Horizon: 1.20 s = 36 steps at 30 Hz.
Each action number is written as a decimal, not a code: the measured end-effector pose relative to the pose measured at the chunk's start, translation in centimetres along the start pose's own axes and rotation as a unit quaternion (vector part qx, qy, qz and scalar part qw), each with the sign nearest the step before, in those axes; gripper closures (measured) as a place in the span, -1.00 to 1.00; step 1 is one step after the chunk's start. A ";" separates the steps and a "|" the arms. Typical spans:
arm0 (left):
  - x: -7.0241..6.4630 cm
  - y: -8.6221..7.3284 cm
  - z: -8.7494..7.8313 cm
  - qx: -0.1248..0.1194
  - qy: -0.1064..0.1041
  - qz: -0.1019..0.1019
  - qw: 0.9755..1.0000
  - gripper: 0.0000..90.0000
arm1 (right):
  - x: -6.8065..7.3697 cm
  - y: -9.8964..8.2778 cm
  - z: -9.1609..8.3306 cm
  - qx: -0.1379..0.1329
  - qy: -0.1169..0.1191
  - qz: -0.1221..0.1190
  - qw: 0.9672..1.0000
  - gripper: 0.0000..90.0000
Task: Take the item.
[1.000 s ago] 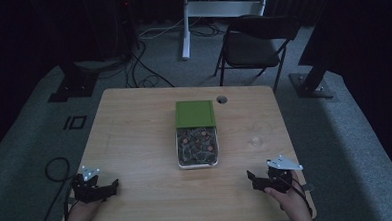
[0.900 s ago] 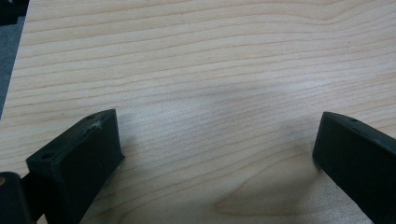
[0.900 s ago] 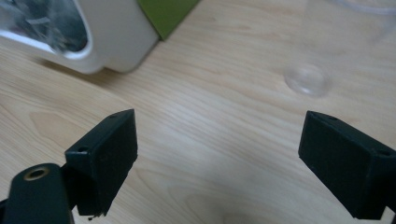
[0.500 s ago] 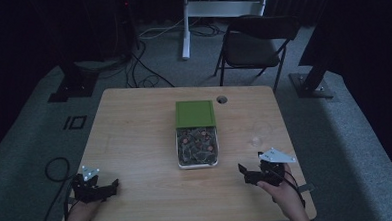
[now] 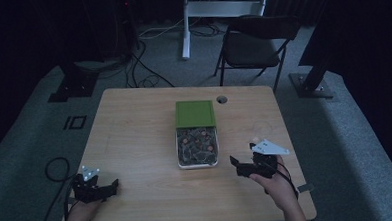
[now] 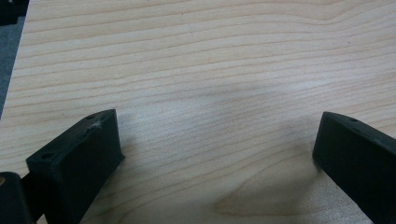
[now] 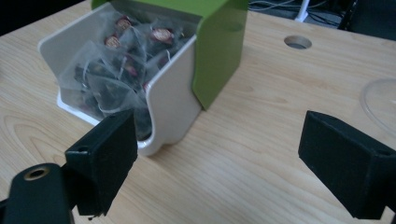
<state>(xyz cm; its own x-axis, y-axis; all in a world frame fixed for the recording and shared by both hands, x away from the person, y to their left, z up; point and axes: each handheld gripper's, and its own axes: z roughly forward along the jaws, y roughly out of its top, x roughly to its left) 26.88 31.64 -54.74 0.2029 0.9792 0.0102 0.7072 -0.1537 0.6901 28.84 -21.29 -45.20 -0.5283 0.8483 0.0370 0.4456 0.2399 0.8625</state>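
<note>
A white box (image 5: pixel 198 150) packed with clear-wrapped tea bags (image 5: pixel 198 140) stands at the table's middle, its green lid (image 5: pixel 195 113) slid toward the far side. My right gripper (image 5: pixel 236 167) is just right of the box, open, its jaws pointing at it. In the right gripper view the box (image 7: pixel 173 107) and green lid (image 7: pixel 219 42) lie close ahead of the right gripper (image 7: pixel 217 140), with nothing between the jaws. My left gripper (image 5: pixel 110 188) rests open at the table's near left corner, over bare wood in the left gripper view (image 6: pixel 217 126).
The wooden table (image 5: pixel 135 138) has a round cable hole (image 5: pixel 221 99) behind the box. A faint clear round object (image 7: pixel 379 102) lies right of the box. A black folding chair (image 5: pixel 256 43) and floor cables stand beyond the far edge.
My right gripper has moved left and away from the near edge, toward the box. The left gripper has stayed put.
</note>
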 end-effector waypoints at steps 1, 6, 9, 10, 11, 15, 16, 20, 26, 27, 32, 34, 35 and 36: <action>0.0 0.0 0.0 0.000 0.000 0.000 1.000 -0.96 | 0.1 0.2 0.1 -0.001 0.001 -0.002 1.000 -0.74; 0.0 0.0 0.0 0.000 0.000 0.000 1.000 -0.96 | 0.7 0.9 0.6 -0.004 0.008 -0.007 1.000 -0.74; 0.0 0.0 0.0 0.000 0.000 0.000 1.000 -0.96 | 1.2 1.3 0.9 -0.006 0.011 -0.012 1.000 -0.70; 0.0 0.0 0.0 0.000 0.000 0.000 1.000 -0.96 | 1.3 1.5 1.1 -0.007 0.012 -0.013 1.000 -0.70; 0.0 0.0 0.0 0.000 0.000 0.000 1.000 -0.96 | 1.5 1.7 1.2 -0.008 0.014 -0.014 1.000 -0.70; 0.0 0.0 0.0 0.000 0.000 0.000 1.000 -0.96 | 2.2 2.4 1.8 -0.009 0.020 -0.027 0.999 -0.70; 0.0 0.0 0.0 0.001 0.000 0.000 1.000 -0.96 | 2.4 2.6 1.9 -0.008 0.019 -0.029 0.999 -0.70; 0.0 0.0 0.0 0.001 0.000 0.000 1.000 -0.96 | 3.1 3.2 2.6 -0.008 0.026 -0.040 0.999 -0.70; 0.0 0.0 0.0 0.001 0.000 0.000 1.000 -0.96 | 3.9 3.7 3.6 -0.006 0.035 -0.045 0.998 -0.70; 0.0 0.0 0.0 0.001 0.000 0.000 1.000 -0.96 | 4.0 3.7 3.7 -0.006 0.037 -0.046 0.998 -0.70; 0.0 0.0 0.0 0.000 0.000 -0.001 1.000 -0.96 | 4.5 4.0 4.4 -0.005 0.042 -0.048 0.998 -0.70; 0.0 0.0 0.0 0.000 0.000 -0.001 1.000 -0.96 | 4.7 4.1 4.7 -0.004 0.046 -0.050 0.998 -0.69; 0.0 0.0 0.0 0.000 0.000 -0.001 1.000 -0.96 | 4.7 4.1 4.7 -0.004 0.046 -0.050 0.998 -0.69; 0.0 0.0 0.0 0.000 0.000 -0.001 1.000 -0.96 | 5.0 4.2 5.0 -0.002 0.050 -0.056 0.997 -0.69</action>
<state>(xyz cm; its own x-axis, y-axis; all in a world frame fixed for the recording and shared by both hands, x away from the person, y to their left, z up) 26.88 31.63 -54.73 0.2022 0.9793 0.0092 0.7076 -0.1526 0.6899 31.70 -13.69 -43.97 -0.6434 0.7655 -0.0092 0.3776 0.3278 0.8660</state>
